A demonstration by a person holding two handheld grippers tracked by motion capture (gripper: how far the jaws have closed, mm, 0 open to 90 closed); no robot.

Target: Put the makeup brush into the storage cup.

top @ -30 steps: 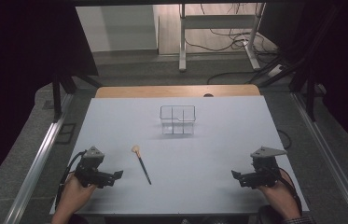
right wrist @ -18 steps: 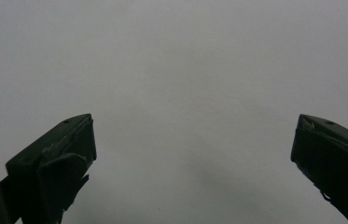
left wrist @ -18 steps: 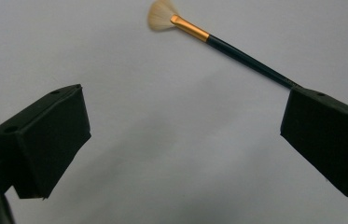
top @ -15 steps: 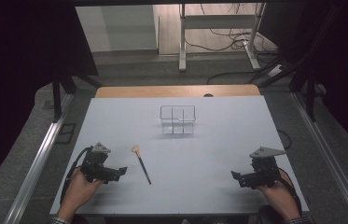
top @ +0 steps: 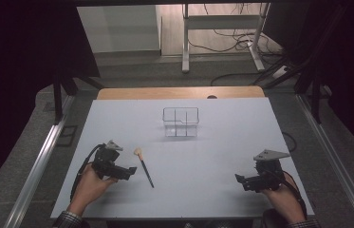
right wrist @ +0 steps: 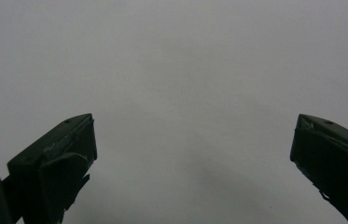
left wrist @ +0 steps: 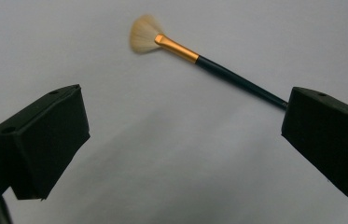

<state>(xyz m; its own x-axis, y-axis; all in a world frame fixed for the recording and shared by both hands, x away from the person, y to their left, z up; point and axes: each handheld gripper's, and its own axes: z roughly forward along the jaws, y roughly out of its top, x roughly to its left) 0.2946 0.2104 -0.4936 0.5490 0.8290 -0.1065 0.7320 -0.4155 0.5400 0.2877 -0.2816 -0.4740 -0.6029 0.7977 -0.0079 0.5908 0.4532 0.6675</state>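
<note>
Jaws on my left gripper point(top: 128, 172) stand wide apart with nothing between them. I hold it low over the near left part of the table point(top: 222, 142), its tips aimed at the brush point(top: 144, 166), which lies flat just to their right, not touched. In the left gripper view the brush point(left wrist: 199, 58) runs slantwise ahead of the spread jaws: pale fan bristles at the upper left, a gold ferrule next, then a thin dark handle whose end passes behind the right jaw. My left hand point(top: 89, 183) grips the tool from the near edge.

Across the table, well apart from the brush, my right gripper point(top: 241, 180) sits near the near right corner in my right hand point(top: 284, 199), its jaws also spread and holding nothing. In the right gripper view I see bare grey table between them.

Farther back, near the middle of the table, stands a clear box point(top: 180, 122) split into compartments; I make out nothing inside it. Beyond it a wooden strip point(top: 179, 92) edges the far side.
</note>
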